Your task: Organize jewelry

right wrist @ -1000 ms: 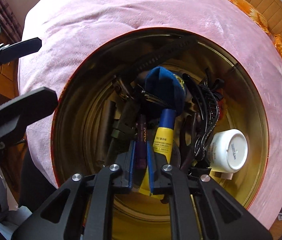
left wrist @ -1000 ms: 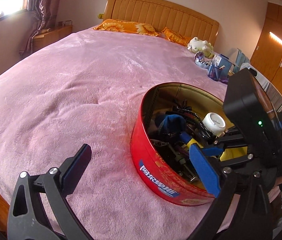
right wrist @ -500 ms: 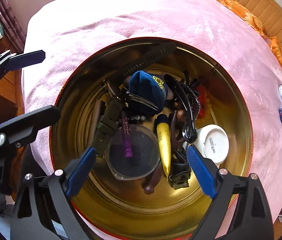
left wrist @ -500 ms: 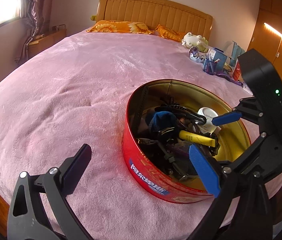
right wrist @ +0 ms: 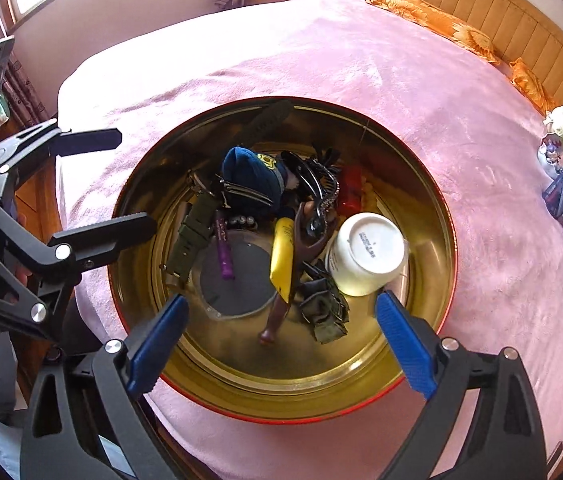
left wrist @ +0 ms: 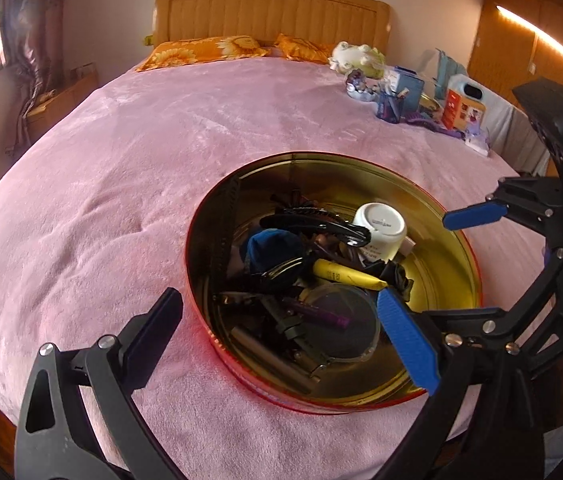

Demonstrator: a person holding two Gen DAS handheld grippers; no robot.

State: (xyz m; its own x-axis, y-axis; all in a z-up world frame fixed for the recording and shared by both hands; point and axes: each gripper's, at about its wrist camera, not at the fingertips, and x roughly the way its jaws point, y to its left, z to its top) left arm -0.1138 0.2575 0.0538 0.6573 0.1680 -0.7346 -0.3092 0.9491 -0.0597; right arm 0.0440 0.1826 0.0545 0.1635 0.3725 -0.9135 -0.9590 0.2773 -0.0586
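Bare pink blanket [left wrist: 129, 184] left of the cluttered tin [right wrist: 447, 216]; bedside clutter [left wrist: 421, 100] far right.

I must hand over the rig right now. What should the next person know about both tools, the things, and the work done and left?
Right tool: opening, nothing between its blue pads, poised above the near part of the tin.
Left tool: open and empty, at the tin's left edge.
Round tin: on the pink bedspread, lid off, holding the purple tube, yellow tube, white jar, black hair clip, blue plush hat and green strap, all piled loosely.
Done: these things lie in the tin.
Left: more small things sit at the bed's far edge; whether they belong to the job I cannot tell.
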